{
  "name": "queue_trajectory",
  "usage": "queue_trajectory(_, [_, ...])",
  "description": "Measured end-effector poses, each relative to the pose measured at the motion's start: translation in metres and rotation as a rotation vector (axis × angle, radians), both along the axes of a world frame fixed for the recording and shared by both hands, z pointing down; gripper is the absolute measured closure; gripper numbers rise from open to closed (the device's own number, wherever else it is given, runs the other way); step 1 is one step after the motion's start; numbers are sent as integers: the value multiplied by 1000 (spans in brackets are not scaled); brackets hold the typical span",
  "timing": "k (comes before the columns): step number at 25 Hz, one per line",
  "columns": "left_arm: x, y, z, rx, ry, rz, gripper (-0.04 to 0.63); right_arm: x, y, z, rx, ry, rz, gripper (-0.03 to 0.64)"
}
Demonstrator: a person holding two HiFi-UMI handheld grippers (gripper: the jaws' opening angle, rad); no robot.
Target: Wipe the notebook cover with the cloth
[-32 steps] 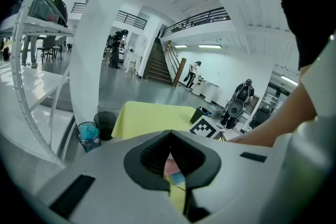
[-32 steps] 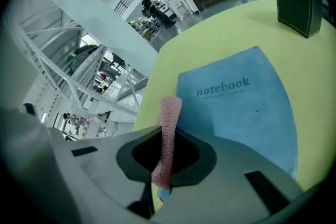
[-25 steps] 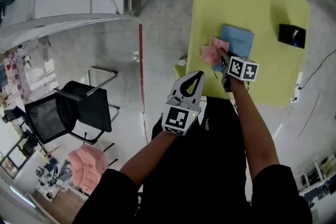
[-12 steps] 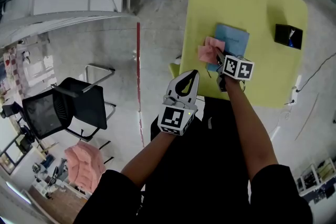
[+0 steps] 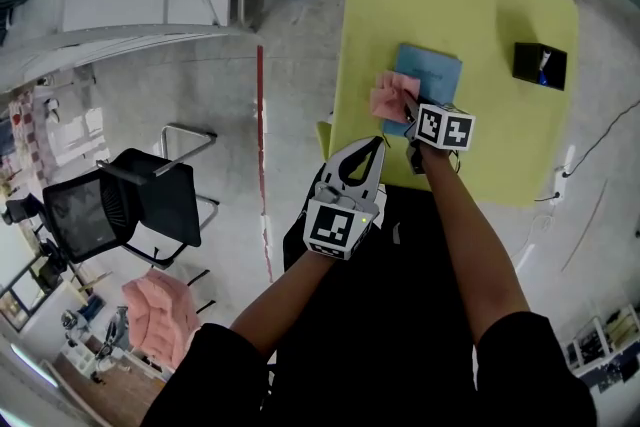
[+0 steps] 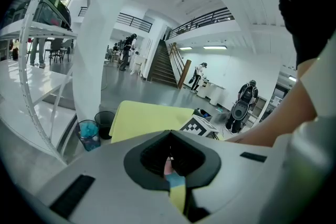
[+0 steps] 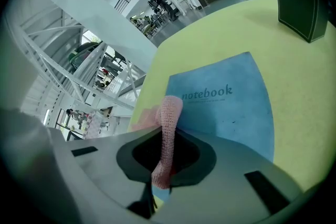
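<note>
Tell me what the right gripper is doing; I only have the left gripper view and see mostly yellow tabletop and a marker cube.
Observer: The right gripper is shut on a pink cloth, pinched between its jaws.
Operator: Is the cloth on the notebook?
Observer: Partly; it lies over the blue notebook's near left corner and onto the yellow table.
Operator: Where is my left gripper?
Observer: The head view shows the left gripper near the table's near edge, apart from cloth and notebook.

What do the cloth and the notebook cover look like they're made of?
Cloth: pink fabric, probably knitted, soft and matte; a fine ribbed texture shows and it folds over on itself. Notebook cover: blue and matte, probably card or paper; it lies flat, without shine, with printed lettering.
</note>
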State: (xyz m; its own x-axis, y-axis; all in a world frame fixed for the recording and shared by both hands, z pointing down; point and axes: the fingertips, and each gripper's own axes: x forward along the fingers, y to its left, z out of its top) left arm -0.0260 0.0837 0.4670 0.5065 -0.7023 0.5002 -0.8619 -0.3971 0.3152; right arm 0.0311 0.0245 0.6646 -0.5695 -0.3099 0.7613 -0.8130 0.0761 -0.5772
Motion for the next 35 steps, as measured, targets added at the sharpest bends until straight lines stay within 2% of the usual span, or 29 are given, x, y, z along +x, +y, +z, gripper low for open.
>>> queue_trajectory(8, [4,1,2,-12,-12,-44,589,11,-2,0,8,26,-34,577])
queue_trajectory(14, [-11,-17,1,3,-44,-122,591,21,-1,0,7,30,-60,577])
queue_trajectory(20, [0,-17,0,-2,-74,-105,589,27,4,3,-9,20,-75,577])
queue_trajectory(32, [56,-16,1,-12,-69,-43,589,57,9,4,-14,6,-89,577])
queue_trajectory(35, [59,-18,1,-12,-73,-45,591,60,10,4,-18,4,-88,577])
